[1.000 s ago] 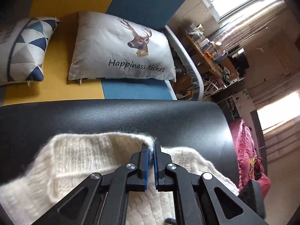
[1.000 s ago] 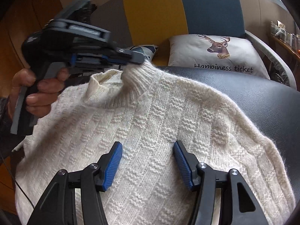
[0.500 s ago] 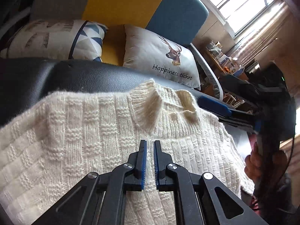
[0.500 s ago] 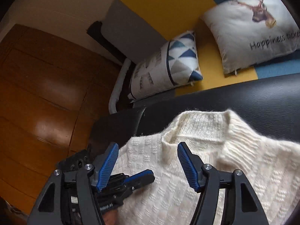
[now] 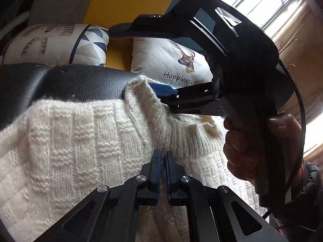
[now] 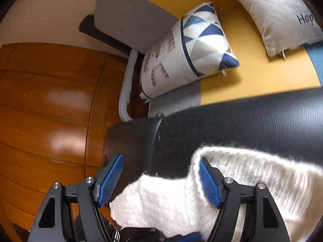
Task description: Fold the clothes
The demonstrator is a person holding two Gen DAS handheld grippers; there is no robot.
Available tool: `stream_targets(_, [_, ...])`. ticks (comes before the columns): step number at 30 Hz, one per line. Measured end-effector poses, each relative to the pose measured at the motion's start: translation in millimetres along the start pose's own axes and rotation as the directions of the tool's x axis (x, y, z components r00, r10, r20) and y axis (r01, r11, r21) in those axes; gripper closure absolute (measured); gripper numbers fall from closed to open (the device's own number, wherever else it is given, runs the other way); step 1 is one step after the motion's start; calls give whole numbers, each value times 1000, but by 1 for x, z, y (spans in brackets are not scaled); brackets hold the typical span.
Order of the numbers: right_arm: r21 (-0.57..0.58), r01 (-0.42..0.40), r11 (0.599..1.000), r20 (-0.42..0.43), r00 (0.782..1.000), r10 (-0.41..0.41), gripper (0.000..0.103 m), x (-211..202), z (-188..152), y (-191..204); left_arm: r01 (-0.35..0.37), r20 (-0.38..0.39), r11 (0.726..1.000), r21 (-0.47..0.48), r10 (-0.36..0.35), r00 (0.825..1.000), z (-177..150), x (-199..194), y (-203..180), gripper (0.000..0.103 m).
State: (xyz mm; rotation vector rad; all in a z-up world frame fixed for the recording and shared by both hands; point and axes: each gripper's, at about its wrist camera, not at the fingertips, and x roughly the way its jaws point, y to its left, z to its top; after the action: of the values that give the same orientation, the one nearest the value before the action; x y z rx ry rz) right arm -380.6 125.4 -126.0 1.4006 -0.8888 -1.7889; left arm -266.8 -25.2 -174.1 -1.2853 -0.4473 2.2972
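Observation:
A cream knit sweater (image 5: 80, 141) lies spread on a black leather seat (image 5: 70, 84), its ribbed collar (image 5: 141, 100) standing up at the far edge. My left gripper (image 5: 163, 157) is shut, its tips resting on the knit just below the collar, with no fabric visibly between them. A hand (image 5: 242, 147) holds my right gripper (image 5: 130, 59), which is open, its lower blue finger (image 5: 163, 89) against the collar. In the right wrist view, the right gripper (image 6: 159, 181) straddles the sweater (image 6: 171, 201), with one pad (image 6: 210, 183) at the collar rim (image 6: 252, 167).
Behind the seat (image 6: 242, 121) is a yellow, grey and blue sofa (image 5: 131, 0) with a deer cushion (image 5: 165, 60) and a triangle-print cushion (image 5: 50, 42). Brown wood floor (image 6: 40, 100) lies to the left of the seat. A bright window (image 5: 252, 0) is at the upper right.
The right gripper has swung left over the sweater and come down at the collar, still open. The left gripper let go of the collar, drew back and now rests shut below it.

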Motion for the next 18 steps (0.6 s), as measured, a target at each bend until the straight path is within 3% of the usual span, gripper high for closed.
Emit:
stream_targets(4, [-58,84,995,43,996,-81,28,-26,-4,11,60,12,994,-94,-59,998,14,-8,5,97])
stream_targets(8, [-86,110,990,102,990,-101,28,-77,-16,9,62,40,994,-85,-59,997,29,-10,0,97])
stream_targets(11, [-92,189,978,97,979,-180,28,-104,-35,-2,19,24,998,-66,-17,1000,38,0,-5,97])
stream_targets(15, [-53,333,941,76,941,-329,29,-122,-57,-31,-43,-5,996,-83,43,999,44,18,4,97])
stream_targets(18, [-51,301,952,127,948,-292,31,-130,-60,-45,-45,5,994,-97,46,999,47,24,8,97])
